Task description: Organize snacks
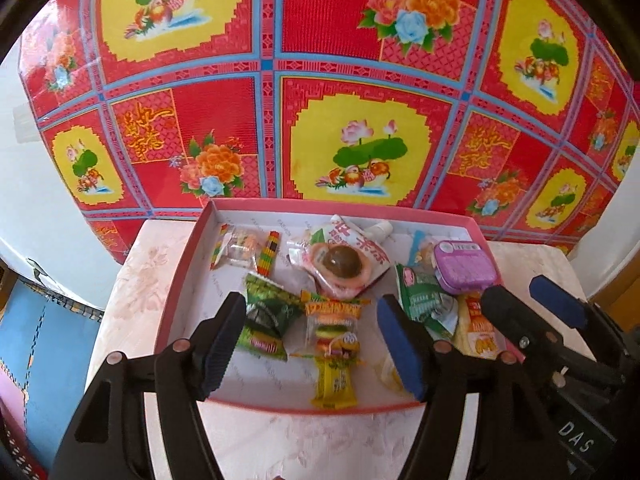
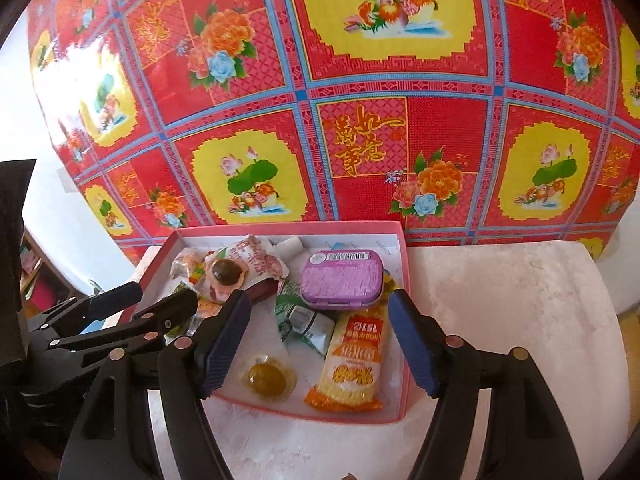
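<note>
A shallow pink box on a pale table holds the snacks. My left gripper hangs open over its near half, above a burger gummy packet and a green triangular packet, touching neither. A yellow packet lies by the front rim. My right gripper is open too, over the box's right part, where a purple tin, a green packet, a yellow-orange packet and an amber jelly lie. A brown-ball jelly cup rests on a white pouch.
A red floral cloth hangs right behind the box as a backdrop. Bare marbled tabletop extends to the right of the box. A blue floor mat shows below the table's left edge. The two grippers sit side by side, close together.
</note>
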